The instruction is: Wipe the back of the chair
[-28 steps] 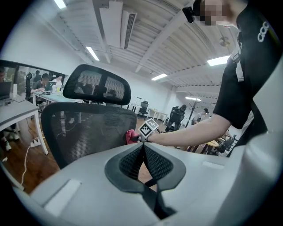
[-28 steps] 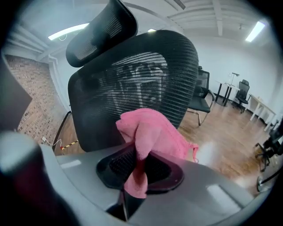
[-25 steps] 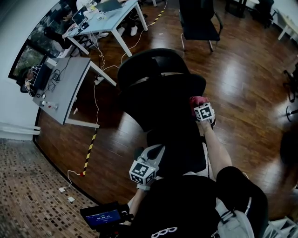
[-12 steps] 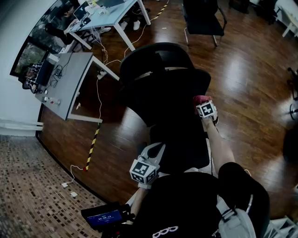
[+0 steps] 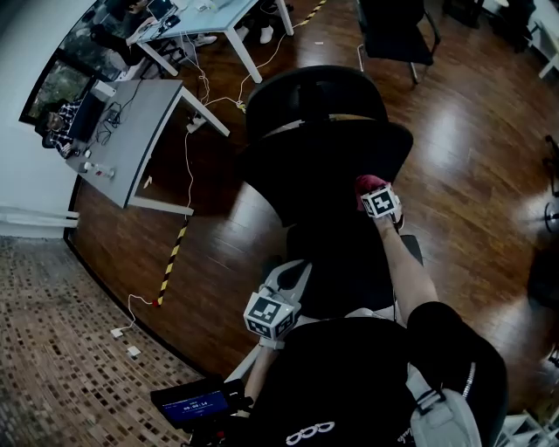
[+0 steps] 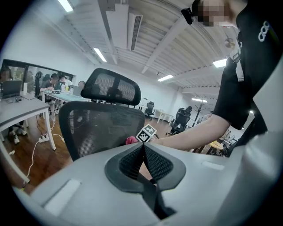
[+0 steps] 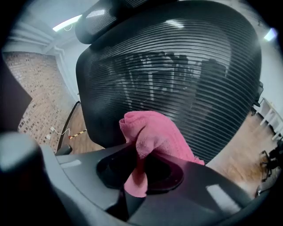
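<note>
A black mesh office chair with a headrest stands in front of me. My right gripper is shut on a pink cloth, held against the lower right of the mesh backrest. The cloth shows red beside the marker cube in the head view. My left gripper hangs low by the seat's left side, shut with nothing between its jaws. In the left gripper view the chair back and the right gripper's marker cube lie ahead.
A grey desk with cables stands at the left, another table behind it. A second black chair sits at the far right on the wooden floor. A yellow-black tape strip marks the floor by the brick paving.
The right gripper with the cloth has stayed against the backrest, shifting only slightly. The head view has drifted, so the chair sits higher and further right. The left gripper has barely moved.
</note>
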The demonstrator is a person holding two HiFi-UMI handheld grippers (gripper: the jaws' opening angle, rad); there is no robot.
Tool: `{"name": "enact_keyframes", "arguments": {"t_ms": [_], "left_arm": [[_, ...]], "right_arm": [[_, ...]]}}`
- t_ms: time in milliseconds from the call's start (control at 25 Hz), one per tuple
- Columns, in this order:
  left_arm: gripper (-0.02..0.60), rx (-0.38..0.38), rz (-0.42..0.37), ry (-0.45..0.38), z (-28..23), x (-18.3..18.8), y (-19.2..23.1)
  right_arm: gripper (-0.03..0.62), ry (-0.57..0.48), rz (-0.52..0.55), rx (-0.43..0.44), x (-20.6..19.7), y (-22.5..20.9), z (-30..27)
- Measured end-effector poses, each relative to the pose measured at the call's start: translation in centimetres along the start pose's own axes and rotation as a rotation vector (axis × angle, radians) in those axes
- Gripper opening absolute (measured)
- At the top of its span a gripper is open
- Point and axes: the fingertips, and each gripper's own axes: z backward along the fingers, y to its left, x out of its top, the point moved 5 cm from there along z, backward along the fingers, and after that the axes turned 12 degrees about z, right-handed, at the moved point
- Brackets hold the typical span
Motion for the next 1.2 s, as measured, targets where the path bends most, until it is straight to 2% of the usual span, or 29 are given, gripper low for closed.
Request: {"name": "enact_keyframes", "arguments": {"t_ms": [400, 720, 880, 1200], "left_arm": [[-0.011, 0.063, 0.024, -0.036, 5.0, -0.3, 3.3], [-0.011, 0.102, 0.047, -0.042, 8.6, -0.7, 7.2], [-0.011, 0.106, 0.058, -0.039, 9.8, -1.2, 8.7], [-0.011, 0.078, 0.068, -0.023, 10.1, -1.6, 10.4]], "right_arm": [[0.049, -0.009, 0.118, 0.117, 5.8, 10.3, -4.2], [0.049, -0.029, 0.169, 0.196, 10.4, 17.9, -8.4], [0.049, -0.027, 0.179, 0.204, 11.8, 19.8, -9.4], [0.049, -0.03, 0.15, 0.239, 12.1, 21.1, -10.1]]}}
